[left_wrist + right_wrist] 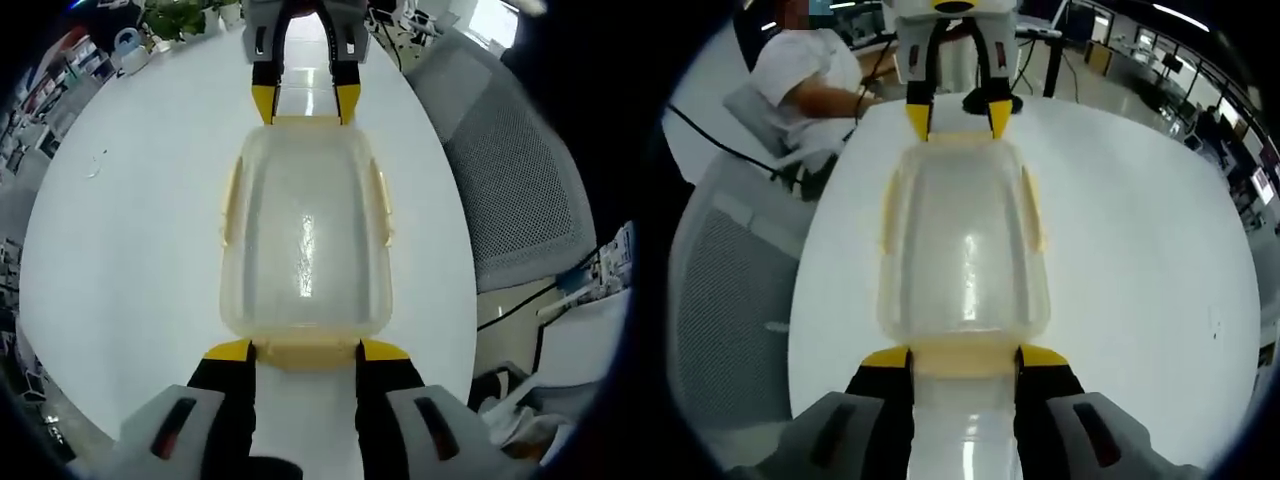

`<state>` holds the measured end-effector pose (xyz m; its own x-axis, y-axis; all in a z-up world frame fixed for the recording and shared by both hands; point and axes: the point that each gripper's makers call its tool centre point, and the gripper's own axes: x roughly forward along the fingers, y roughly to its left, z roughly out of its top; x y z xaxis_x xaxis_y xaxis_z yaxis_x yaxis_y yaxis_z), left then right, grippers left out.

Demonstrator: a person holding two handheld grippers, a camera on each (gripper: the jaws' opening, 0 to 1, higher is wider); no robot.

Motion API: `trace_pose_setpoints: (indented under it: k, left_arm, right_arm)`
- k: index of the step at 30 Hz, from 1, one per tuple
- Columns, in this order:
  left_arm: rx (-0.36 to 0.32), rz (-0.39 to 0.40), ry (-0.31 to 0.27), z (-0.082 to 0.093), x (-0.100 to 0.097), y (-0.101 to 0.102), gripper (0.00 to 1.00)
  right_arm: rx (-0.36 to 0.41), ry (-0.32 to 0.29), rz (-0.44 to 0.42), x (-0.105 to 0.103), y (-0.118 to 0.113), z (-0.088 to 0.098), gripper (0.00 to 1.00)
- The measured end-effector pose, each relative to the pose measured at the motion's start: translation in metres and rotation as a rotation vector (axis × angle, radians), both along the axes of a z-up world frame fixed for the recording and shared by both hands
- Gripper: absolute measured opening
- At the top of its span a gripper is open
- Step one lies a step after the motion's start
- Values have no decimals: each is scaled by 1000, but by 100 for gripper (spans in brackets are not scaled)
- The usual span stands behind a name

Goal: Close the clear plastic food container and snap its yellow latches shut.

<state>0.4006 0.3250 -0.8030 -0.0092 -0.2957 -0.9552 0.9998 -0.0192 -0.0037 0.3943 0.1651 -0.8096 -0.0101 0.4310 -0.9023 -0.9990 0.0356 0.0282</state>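
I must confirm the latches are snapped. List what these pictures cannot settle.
- End latch, left gripper view: left gripper straddles it; snapped or not, unclear.
- Opposite end latch, right gripper view: same, at right gripper.
- Side latches: too blurred to judge.
- Container contents: glare hides them.

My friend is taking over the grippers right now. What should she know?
Left hand-held gripper: open, jaws astride the yellow latch at one end of the clear container.
Right hand-held gripper: open, astride the latch at the opposite end.
The container sits on the white table with its lid on.
The side latches look folded down; I cannot tell if they are snapped.
Left to do: probably press both end latches shut and check the sides.
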Motion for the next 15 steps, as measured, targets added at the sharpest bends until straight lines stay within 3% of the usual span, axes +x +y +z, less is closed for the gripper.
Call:
trace_pose_setpoints:
  k: [15]
  left_arm:
    - [10, -18, 6, 21, 1, -2, 37]
  right_arm:
    - [1, 28, 2, -3, -1, 21, 37]
